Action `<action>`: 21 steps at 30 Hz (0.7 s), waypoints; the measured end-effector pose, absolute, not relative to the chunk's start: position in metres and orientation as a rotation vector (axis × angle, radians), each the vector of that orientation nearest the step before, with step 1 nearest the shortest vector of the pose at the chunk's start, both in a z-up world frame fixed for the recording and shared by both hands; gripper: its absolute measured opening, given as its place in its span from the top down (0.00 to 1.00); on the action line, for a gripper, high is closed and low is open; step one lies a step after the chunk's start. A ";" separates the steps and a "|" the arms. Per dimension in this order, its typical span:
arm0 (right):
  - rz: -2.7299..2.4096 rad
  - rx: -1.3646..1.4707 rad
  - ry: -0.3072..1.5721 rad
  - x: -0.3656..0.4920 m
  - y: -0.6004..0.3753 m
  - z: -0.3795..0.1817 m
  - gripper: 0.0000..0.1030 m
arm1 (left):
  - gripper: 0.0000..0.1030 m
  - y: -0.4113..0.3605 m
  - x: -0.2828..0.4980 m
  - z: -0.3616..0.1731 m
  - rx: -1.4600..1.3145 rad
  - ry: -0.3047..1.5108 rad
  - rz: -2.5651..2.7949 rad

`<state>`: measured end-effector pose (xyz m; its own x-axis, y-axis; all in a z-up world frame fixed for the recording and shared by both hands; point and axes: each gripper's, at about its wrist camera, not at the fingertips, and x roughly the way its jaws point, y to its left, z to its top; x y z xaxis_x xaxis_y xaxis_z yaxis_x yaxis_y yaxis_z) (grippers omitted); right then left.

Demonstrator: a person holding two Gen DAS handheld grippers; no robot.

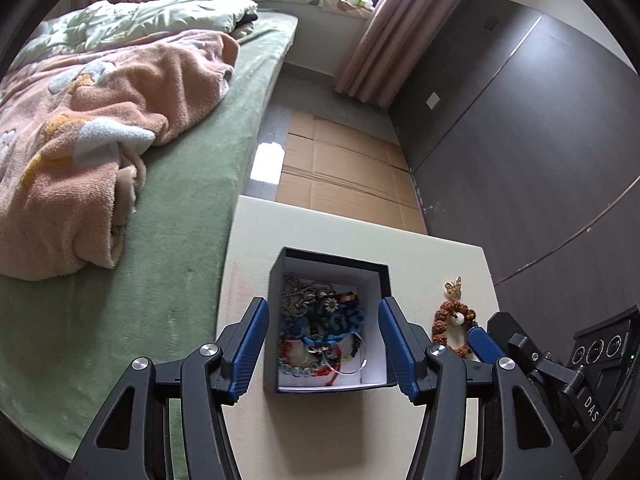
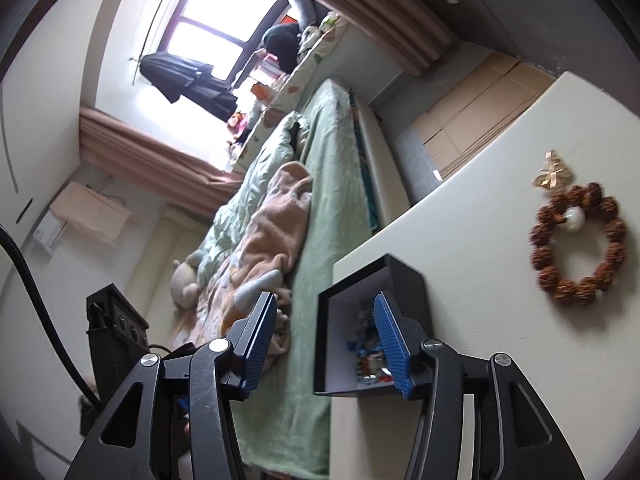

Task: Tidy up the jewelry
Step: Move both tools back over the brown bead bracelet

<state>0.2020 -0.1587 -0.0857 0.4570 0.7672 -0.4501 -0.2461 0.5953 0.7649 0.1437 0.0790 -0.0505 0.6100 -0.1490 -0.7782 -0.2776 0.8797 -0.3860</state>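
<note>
A black jewelry box (image 1: 330, 322), full of tangled bracelets (image 1: 322, 332), sits on the white table (image 1: 432, 256) beside a green bed (image 1: 192, 208). A brown bead bracelet (image 2: 576, 240) and gold butterfly brooch (image 2: 552, 174) lie nearby. The left gripper (image 1: 322, 346) straddles the box, jaws apart, empty. The right gripper (image 2: 324, 344) is open too, empty.

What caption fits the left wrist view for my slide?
Open left tongs straddle a black box of tangled jewelry; a brown bead bracelet lies beside it.
</note>
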 end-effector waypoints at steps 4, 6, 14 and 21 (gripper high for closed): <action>0.641 0.663 0.895 0.198 -0.176 -0.084 0.48 | 0.43 0.064 0.148 -0.050 -0.503 0.922 0.042; 0.621 0.652 0.900 0.197 -0.183 -0.083 0.38 | 0.43 0.057 0.151 -0.049 -0.499 0.921 0.033; 0.516 0.709 0.878 0.195 -0.233 -0.079 0.22 | 0.32 0.028 0.164 -0.051 -0.473 0.920 0.007; 0.406 0.736 0.913 0.195 -0.265 -0.085 0.22 | 0.32 0.000 0.176 -0.058 -0.457 0.936 -0.027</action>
